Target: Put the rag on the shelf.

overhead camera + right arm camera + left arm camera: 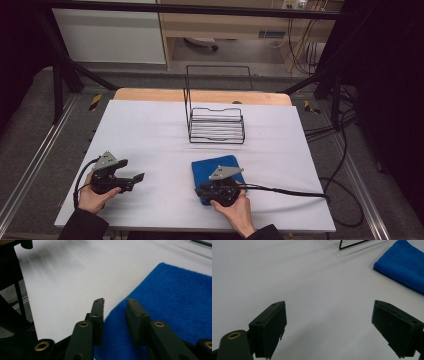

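We hold the right gripper (200, 192) low over the near left corner of the blue towel (207, 167), which lies folded on the table (150, 135) at about 6 o'clock from the wire rack (216, 125). In the right gripper view the jaws stand a narrow gap apart, straddling the towel's (175, 302) left edge: one jaw sits over bare table, the other over the pile. We cannot tell whether any fabric is pinched between them yet; it looks like they are closing in on the edge rather than clamped on it.

The relation that matters for our next move is this: the towel's edge runs roughly from 6 to 12 o'clock beside the right jaws, so the fold lies almost directly between them. Our right hand (239, 210) is much nearer than the left. We judge a small dip and squeeze would take the corner.

The left gripper (134, 178) rests well apart at about 9 o'clock from the towel, held in our left hand (92, 197). Its jaws are spread wide with nothing between them, pointing towards 3 o'clock; in the left gripper view the towel (404, 262) lies ahead at about 1 o'clock, with bare table in between.

The wire rack stands upright towards the far side of the table, its back frame rising behind a slatted tray. Nothing lies in it.
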Available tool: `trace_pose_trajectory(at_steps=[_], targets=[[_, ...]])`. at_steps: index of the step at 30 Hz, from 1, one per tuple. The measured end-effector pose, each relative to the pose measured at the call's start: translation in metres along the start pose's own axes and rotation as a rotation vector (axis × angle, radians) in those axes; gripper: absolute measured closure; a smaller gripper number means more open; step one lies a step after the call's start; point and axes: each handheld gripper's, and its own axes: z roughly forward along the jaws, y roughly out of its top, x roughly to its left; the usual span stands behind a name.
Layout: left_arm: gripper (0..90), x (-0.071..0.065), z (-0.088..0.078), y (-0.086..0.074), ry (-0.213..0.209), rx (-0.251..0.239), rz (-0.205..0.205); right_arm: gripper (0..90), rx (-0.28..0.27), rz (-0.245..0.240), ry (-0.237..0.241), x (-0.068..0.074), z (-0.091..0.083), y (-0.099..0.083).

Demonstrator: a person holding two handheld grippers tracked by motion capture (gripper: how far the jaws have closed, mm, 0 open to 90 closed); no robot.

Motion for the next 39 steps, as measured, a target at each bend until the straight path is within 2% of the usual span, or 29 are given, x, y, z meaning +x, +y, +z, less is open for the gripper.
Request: trace_pose_trajectory(at_steps=[2,3,4,5,6,7,9,10,13,16,17,18,20,29,33,35,39], targets=[[12.5,0.000,0.000,0.000,0.000,0.002,0.001,63.2,-0.006,-0.004,-0.007,0.000,-0.002,0.001],[12.2,-0.001,0.000,0.000,0.001,0.006,0.003,57.0,-0.025,-0.009,-0.019,-0.003,-0.009,0.005],[12.2,-0.001,0.001,0.000,0.001,0.008,0.007,57.0,-0.025,-0.009,-0.019,-0.003,-0.009,0.005],[11.6,-0.002,0.001,0.000,0.001,0.015,0.012,48.5,-0.048,0.008,-0.026,-0.008,-0.016,0.007],[11.6,-0.002,0.001,0.000,0.002,0.018,0.016,48.5,-0.048,0.008,-0.026,-0.008,-0.016,0.007],[10.6,-0.003,0.002,0.000,0.005,0.019,0.018,39.3,-0.074,0.014,-0.039,-0.016,-0.022,0.007],[10.0,-0.004,0.003,0.001,0.005,0.027,0.022,37.8,-0.079,0.024,-0.043,-0.019,-0.024,0.007],[8.2,-0.004,0.004,0.001,0.006,0.032,0.025,34.4,-0.074,0.035,-0.047,-0.027,-0.030,0.006],[7.1,-0.005,0.005,0.001,0.005,0.039,0.022,31.3,-0.079,0.049,-0.055,-0.035,-0.035,0.004],[6.5,-0.008,0.007,0.002,0.011,0.046,0.019,22.3,-0.090,0.062,-0.070,-0.046,-0.041,0.000],[6.5,-0.008,0.008,0.002,0.011,0.052,0.023,17.6,-0.085,0.070,-0.095,-0.053,-0.045,-0.002],[6.5,-0.009,0.009,0.003,0.009,0.052,0.017,17.6,-0.085,0.070,-0.095,-0.053,-0.045,-0.002],[6.3,-0.011,0.010,0.004,0.004,0.057,0.023,14.1,-0.080,0.085,-0.102,-0.063,-0.052,-0.006],[6.0,-0.027,0.019,0.014,0.003,0.064,0.034,6.1,-0.081,0.086,-0.147,-0.086,-0.071,-0.020],[6.1,-0.033,0.023,0.018,-0.016,0.068,0.038,4.5,-0.073,0.084,-0.164,-0.090,-0.075,-0.024],[6.4,-0.035,0.025,0.020,-0.013,0.069,0.035,2.6,-0.067,0.078,-0.183,-0.095,-0.077,-0.027],[6.8,-0.038,0.027,0.024,-0.013,0.065,0.027,2.3,-0.072,0.081,-0.194,-0.096,-0.079,-0.028]])
